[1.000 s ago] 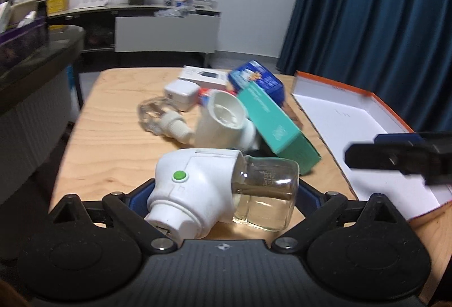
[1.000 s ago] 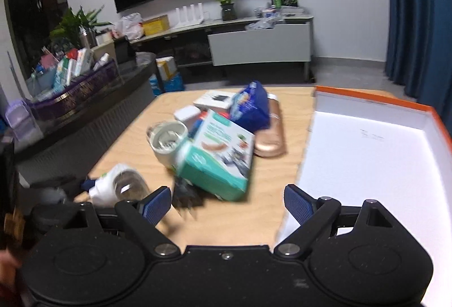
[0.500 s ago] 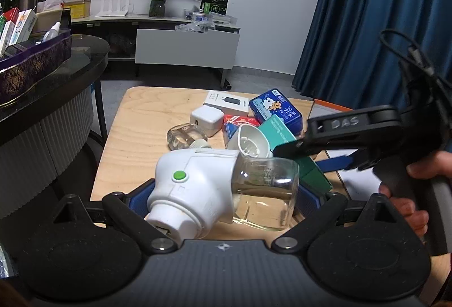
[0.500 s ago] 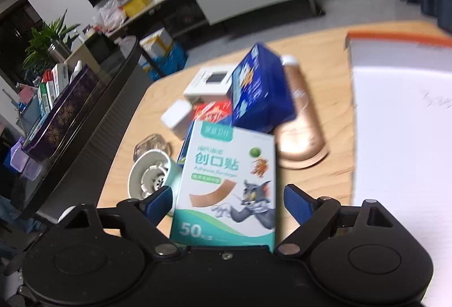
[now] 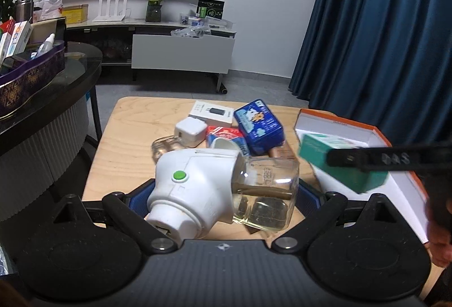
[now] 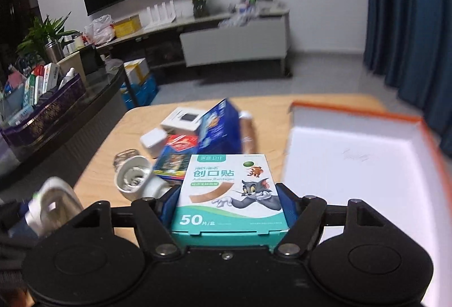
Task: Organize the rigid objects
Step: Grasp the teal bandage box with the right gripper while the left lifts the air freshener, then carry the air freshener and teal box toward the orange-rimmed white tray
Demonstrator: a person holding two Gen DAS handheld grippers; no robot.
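My left gripper (image 5: 226,194) is shut on a white plug-in vaporizer (image 5: 195,188) with a green button and a clear liquid bottle, held above the wooden table (image 5: 127,143). My right gripper (image 6: 228,201) has its jaws closing on a teal bandage box (image 6: 228,188); the blue pads press its two sides. In the left wrist view that teal bandage box (image 5: 333,165) hangs in the air at the left edge of the orange-rimmed white box (image 5: 339,120), with a black finger across it.
A pile lies mid-table: a blue box (image 5: 258,129), a white charger box (image 5: 212,112), a white adapter (image 5: 189,130), a red-and-blue pack (image 6: 175,157), a white cup-shaped piece (image 6: 132,177) and a brown bottle (image 6: 248,131). A dark counter stands left.
The right gripper came in over the pile, closed round the teal bandage box and carried it up and right to the orange-rimmed box. The left gripper rose a little with the vaporizer.
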